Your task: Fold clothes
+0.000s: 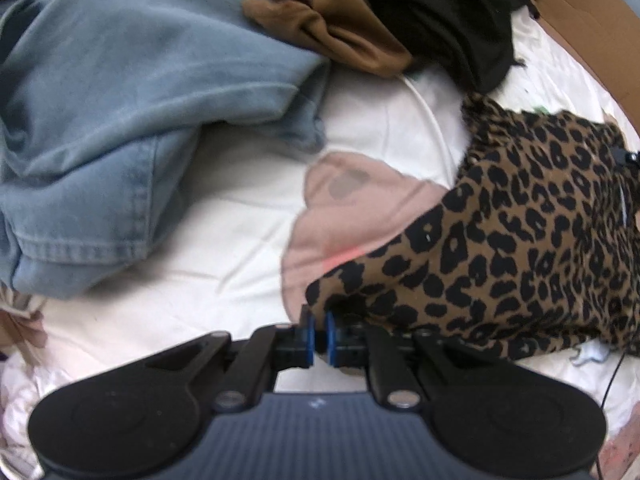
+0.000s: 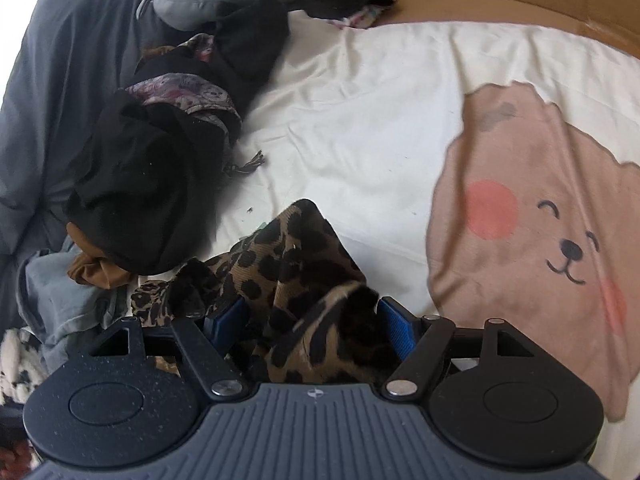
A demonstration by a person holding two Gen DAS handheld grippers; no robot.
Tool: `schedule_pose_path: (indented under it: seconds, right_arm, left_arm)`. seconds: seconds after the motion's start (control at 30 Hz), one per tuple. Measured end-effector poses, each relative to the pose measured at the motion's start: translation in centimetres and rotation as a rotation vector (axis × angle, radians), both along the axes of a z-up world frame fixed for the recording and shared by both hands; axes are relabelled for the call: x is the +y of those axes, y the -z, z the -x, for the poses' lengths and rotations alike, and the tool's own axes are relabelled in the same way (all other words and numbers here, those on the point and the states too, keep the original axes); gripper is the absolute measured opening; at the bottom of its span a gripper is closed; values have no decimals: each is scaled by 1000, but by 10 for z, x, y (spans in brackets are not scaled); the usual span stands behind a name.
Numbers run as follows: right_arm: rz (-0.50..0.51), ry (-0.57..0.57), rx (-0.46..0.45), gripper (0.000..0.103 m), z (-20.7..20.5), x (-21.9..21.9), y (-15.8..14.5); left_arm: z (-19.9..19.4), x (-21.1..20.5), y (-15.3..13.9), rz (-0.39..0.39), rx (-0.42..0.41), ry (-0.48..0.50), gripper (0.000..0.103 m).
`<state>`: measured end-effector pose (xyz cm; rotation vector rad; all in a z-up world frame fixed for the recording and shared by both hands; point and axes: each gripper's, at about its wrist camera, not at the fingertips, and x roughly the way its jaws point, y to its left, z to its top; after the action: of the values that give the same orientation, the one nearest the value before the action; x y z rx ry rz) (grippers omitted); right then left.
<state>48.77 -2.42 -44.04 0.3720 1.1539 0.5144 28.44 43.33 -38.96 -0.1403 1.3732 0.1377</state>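
Note:
A leopard-print garment lies on the white bed sheet at the right of the left wrist view. My left gripper sits at the garment's near left corner. Its blue pads are almost together, pinching the cloth's edge. In the right wrist view the same leopard-print garment is bunched up between the blue pads of my right gripper. Those jaws stand wide apart, with the cloth draped loosely between them.
Blue jeans, a brown garment and black clothes are piled at the back. A pink bear print marks the sheet. More black clothes, a grey duvet and cardboard surround the bed.

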Motion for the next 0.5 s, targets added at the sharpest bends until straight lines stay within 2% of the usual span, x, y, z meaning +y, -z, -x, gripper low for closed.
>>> schedule_pose_path:
  seconds: [0.13, 0.2, 0.23, 0.3, 0.33, 0.5]
  right_arm:
    - [16, -11, -31, 77, -4, 8, 6]
    - [22, -17, -36, 66, -5, 10, 7]
    - [23, -22, -38, 56, -5, 11, 8]
    - [25, -33, -41, 31, -4, 11, 9]
    - [26, -33, -42, 10, -3, 9, 8]
    - [18, 23, -66, 4, 7, -11, -2]
  left_arm:
    - [-5, -2, 3, -21, 9, 11, 6]
    - [-7, -3, 4, -23, 10, 10, 6]
    - [-8, -3, 3, -23, 10, 9, 6]
    - [-10, -3, 2, -22, 7, 8, 6]
    - [-12, -5, 0, -20, 0, 11, 6]
    - [-23, -11, -11, -13, -34, 26, 6]
